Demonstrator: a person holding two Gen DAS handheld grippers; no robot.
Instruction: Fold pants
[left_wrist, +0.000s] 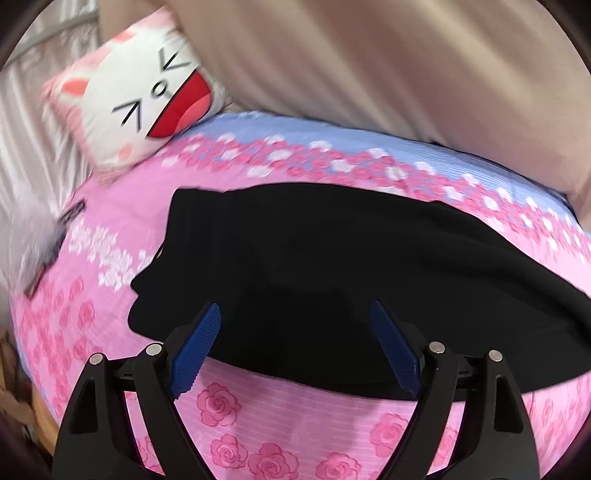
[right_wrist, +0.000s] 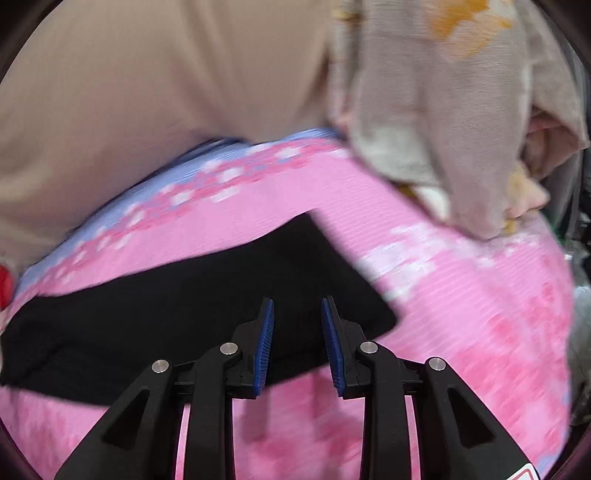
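Observation:
Black pants (left_wrist: 314, 266) lie flat across a pink rose-print bedsheet (left_wrist: 258, 424). In the left wrist view my left gripper (left_wrist: 295, 310) hangs over the near edge of the pants, jaws wide open, blue pads (left_wrist: 197, 350) empty. In the right wrist view the pants (right_wrist: 184, 306) stretch from the left edge to a corner at centre right. My right gripper (right_wrist: 297, 306) is over that end, jaws partly open with a narrow gap, blue pads (right_wrist: 264, 347) empty. Both views are blurred.
A white and pink cat-face cushion (left_wrist: 136, 96) leans at the bed's far left. A beige padded headboard (left_wrist: 369, 74) runs behind the bed. A pale crumpled blanket (right_wrist: 443, 110) lies at the far right. Dark small items (left_wrist: 55, 243) lie on the sheet's left edge.

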